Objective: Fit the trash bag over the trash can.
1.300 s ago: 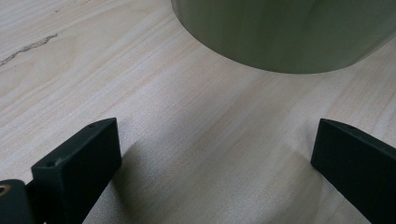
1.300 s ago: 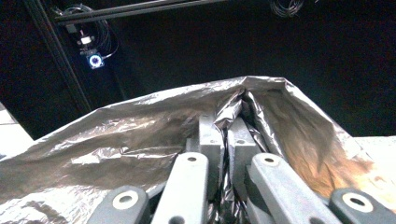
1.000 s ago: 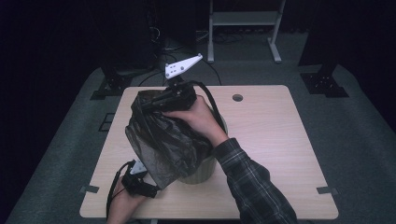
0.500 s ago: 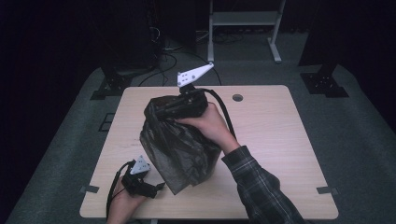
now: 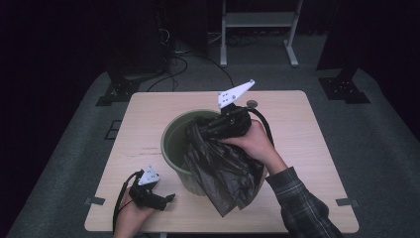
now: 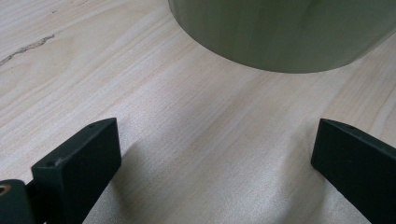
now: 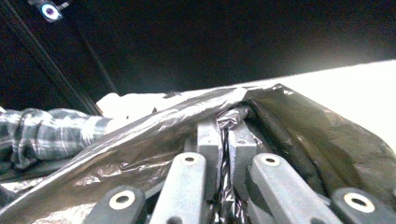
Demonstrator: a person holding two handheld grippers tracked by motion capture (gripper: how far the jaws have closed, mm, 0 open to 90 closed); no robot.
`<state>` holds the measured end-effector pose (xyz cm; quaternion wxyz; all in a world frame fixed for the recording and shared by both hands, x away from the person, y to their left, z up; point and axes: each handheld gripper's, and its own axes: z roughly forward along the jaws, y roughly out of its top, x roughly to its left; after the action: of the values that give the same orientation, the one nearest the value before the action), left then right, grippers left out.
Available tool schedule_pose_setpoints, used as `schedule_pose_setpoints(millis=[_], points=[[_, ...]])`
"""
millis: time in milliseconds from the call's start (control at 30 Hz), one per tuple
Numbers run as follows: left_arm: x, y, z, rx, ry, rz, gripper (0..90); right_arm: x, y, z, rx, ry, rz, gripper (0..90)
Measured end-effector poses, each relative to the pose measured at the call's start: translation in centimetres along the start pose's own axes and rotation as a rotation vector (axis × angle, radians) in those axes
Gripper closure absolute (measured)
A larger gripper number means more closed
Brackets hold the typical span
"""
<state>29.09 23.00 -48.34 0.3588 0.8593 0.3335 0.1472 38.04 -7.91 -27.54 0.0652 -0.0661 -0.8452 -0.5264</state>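
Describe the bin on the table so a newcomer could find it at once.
On the light wooden table, look just left of centre for the round olive-green bin, open at the top. A crumpled black plastic bag, pinched in the right gripper, drapes over its near right rim; nothing else on the table is round or green.

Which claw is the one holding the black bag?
The right claw, up over the green bin. It is pinched shut on the black bag. The left claw rests at the table's near edge, open with nothing between its jaws.
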Motion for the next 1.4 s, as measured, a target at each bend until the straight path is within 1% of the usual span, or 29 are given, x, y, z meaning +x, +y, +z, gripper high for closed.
schedule_pose_setpoints(millis=[33,100,167,200,233,267,300,333,400,433,500,533,600,633,700,733,833,867,900,933,967,1000,1067,1133,1200,1300,1367,1400], points=[[0.0,0.0,0.0,0.0,0.0,0.0,0.2,0.0,0.0,0.0,0.0,0.0,0.0,86.6],[0.0,0.0,0.0,0.0,0.0,0.0,0.2,0.0,-0.6,-0.3,0.017,-0.004,0.011,85.3],[0.0,0.0,0.0,0.0,0.0,0.0,0.2,0.0,-1.1,-0.5,0.037,-0.03,0.014,81.8],[0.0,0.0,0.0,0.0,0.0,0.0,0.2,0.1,-1.4,-0.8,0.04,-0.046,0.013,75.2],[0.0,0.0,0.0,0.0,0.0,0.0,0.2,0.1,-1.4,-0.8,0.04,-0.046,0.013,75.2],[0.0,0.0,0.0,0.0,0.0,0.0,0.2,0.3,-1.7,-1.1,0.053,-0.077,0.006,67.2],[0.0,0.0,0.0,0.0,0.0,0.0,0.2,0.4,-1.9,-1.2,0.056,-0.093,0.003,60.6],[0.0,0.0,0.0,0.0,0.0,0.0,0.2,0.4,-1.9,-1.2,0.056,-0.093,0.003,60.6],[0.0,0.0,0.0,0.0,0.0,0.0,0.2,0.6,-2.3,-1.8,0.059,-0.136,0.002,57.4],[0.0,0.0,0.0,0.0,0.0,0.0,0.2,0.8,-2.5,-2.1,0.066,-0.161,-0.005,53.7],[0.0,0.0,0.0,0.0,0.0,0.0,0.2,1.1,-2.9,-2.6,0.067,-0.186,-0.01,52.9],[0.0,0.0,0.0,0.0,0.0,0.0,0.2,1.2,-3.2,-2.9,0.062,-0.193,-0.009,50.3],[0.0,0.0,0.0,0.0,0.0,0.0,0.2,1.4,-3.7,-3.6,0.054,-0.214,-0.005,49.1],[0.0,0.0,0.0,0.0,0.0,0.0,0.2,1.5,-4.0,-3.9,0.056,-0.228,-0.004,47.4],[0.0,0.0,0.0,0.0,0.0,0.0,0.2,1.7,-4.6,-4.7,0.056,-0.263,-0.003,47.4],[0.0,0.0,0.0,0.0,0.0,0.0,0.2,1.7,-4.6,-4.7,0.056,-0.263,-0.003,47.4],[0.0,0.0,0.0,0.0,0.0,0.001,0.2,1.6,-5.4,-5.5,0.048,-0.289,0.01,48.1],[0.0,0.0,0.0,0.0,0.001,0.0,0.2,1.5,-5.6,-5.7,0.043,-0.29,0.016,53.1],[0.0,0.0,0.0,0.0,0.002,0.0,0.2,1.4,-6.0,-6.1,0.033,-0.276,0.023,66.5],[0.0,0.0,0.0,0.0,0.002,0.0,0.2,1.3,-6.2,-6.2,0.032,-0.264,0.028,73.2],[0.0,-0.1,-0.1,0.0,0.002,0.0,0.2,1.3,-6.3,-6.2,0.039,-0.254,0.032,76.4],[0.0,-0.1,-0.1,0.0,0.001,0.001,0.2,1.3,-6.3,-6.2,0.039,-0.254,0.032,76.4],[0.0,-0.1,-0.2,-0.001,-0.001,0.0,0.2,1.2,-6.5,-6.2,0.045,-0.251,0.028,82.1],[0.1,-0.2,-0.2,-0.009,-0.012,-0.007,0.2,1.1,-6.6,-6.2,0.045,-0.251,0.027,85.5],[0.1,-0.2,-0.4,-0.013,-0.02,-0.012,0.2,1.1,-6.6,-6.2,0.041,-0.249,0.026,86.5],[0.2,0.0,-0.9,-0.028,-0.038,-0.017,0.3,1.1,-6.6,-6.2,0.037,-0.248,0.027,86.6],[0.3,0.3,-1.4,-0.047,-0.05,-0.017,3.4,1.0,-6.7,-6.2,0.032,-0.245,0.028,86.5],[0.3,0.4,-1.7,-0.055,-0.057,-0.024,3.5,1.0,-6.7,-6.2,0.032,-0.243,0.027,86.5]])
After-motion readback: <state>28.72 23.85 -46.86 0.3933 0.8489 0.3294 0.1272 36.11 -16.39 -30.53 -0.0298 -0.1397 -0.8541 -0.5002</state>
